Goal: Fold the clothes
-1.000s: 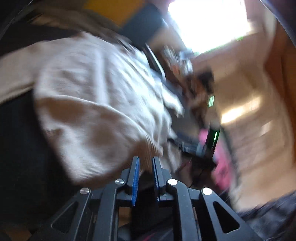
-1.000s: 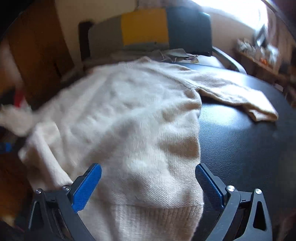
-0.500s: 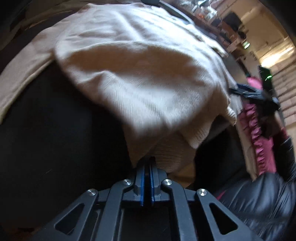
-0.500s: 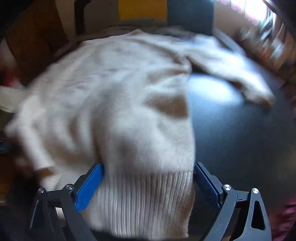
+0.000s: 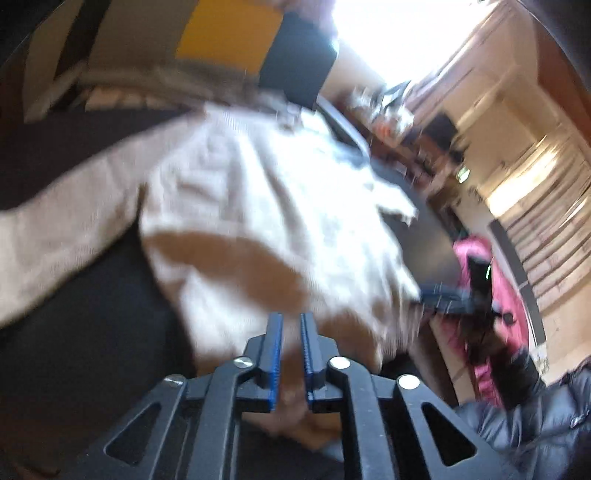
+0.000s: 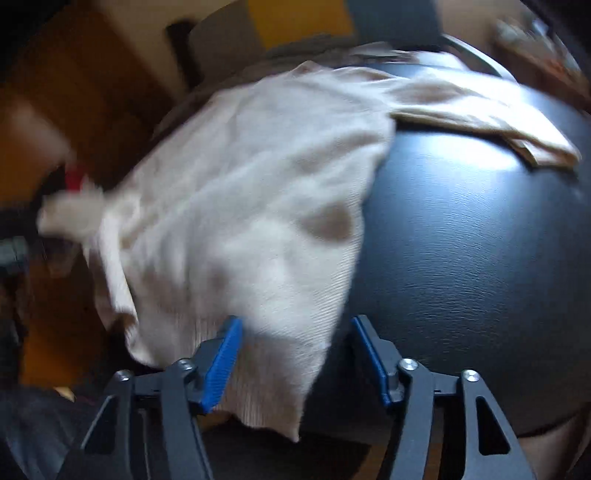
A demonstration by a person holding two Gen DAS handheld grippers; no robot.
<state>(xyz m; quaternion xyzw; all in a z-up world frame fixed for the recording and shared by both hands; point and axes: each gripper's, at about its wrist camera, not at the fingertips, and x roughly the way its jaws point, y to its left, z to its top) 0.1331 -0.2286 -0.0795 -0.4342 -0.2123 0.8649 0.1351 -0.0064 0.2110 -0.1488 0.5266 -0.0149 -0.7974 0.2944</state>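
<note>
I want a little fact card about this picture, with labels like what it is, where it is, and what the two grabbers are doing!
garment: cream knit sweater
lies on: black leather-look tabletop, hem hanging over the near edge
sleeve: one stretched out across the far side of the table
left gripper: fingers narrowly apart, hem fabric between them; grip unclear in the blur
right gripper: fingers wide apart, ribbed hem between them, not pinched
behind the table: chair with a yellow and dark back
picture quality: blurry
</note>
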